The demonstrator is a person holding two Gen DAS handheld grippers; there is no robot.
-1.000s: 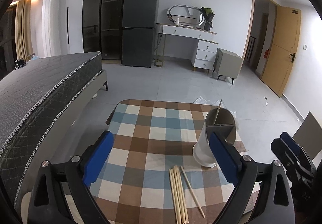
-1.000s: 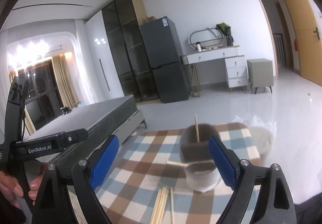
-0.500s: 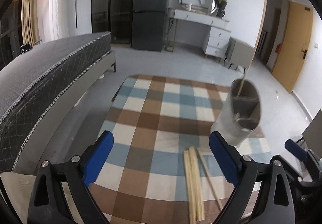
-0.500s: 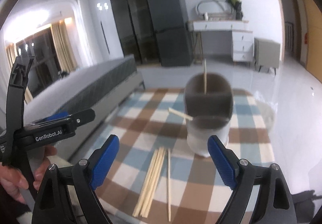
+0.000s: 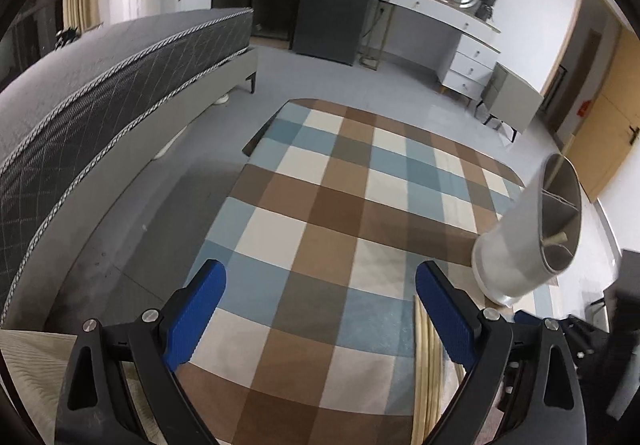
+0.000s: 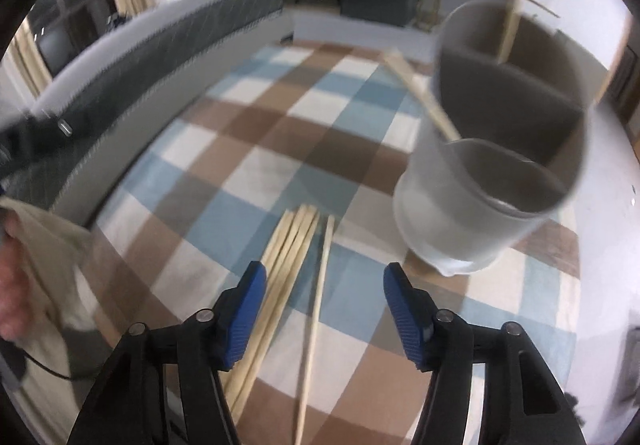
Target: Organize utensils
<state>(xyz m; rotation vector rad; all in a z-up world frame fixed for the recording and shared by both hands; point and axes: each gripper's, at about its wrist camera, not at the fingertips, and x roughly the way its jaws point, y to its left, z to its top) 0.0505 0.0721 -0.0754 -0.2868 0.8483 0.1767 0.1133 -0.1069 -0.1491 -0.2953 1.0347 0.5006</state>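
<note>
Checked cloth [image 6: 280, 149]; single chopstick [image 6: 316, 309] right-view only

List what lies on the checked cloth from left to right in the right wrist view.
Bundle of pale wooden chopsticks → single wooden chopstick lying apart → grey-white round divided utensil holder, with two chopsticks already standing in it.

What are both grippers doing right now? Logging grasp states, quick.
Left gripper: open, holding nothing.
Right gripper: open, jaws just narrowing over the loose chopsticks, nothing gripped yet.
</note>
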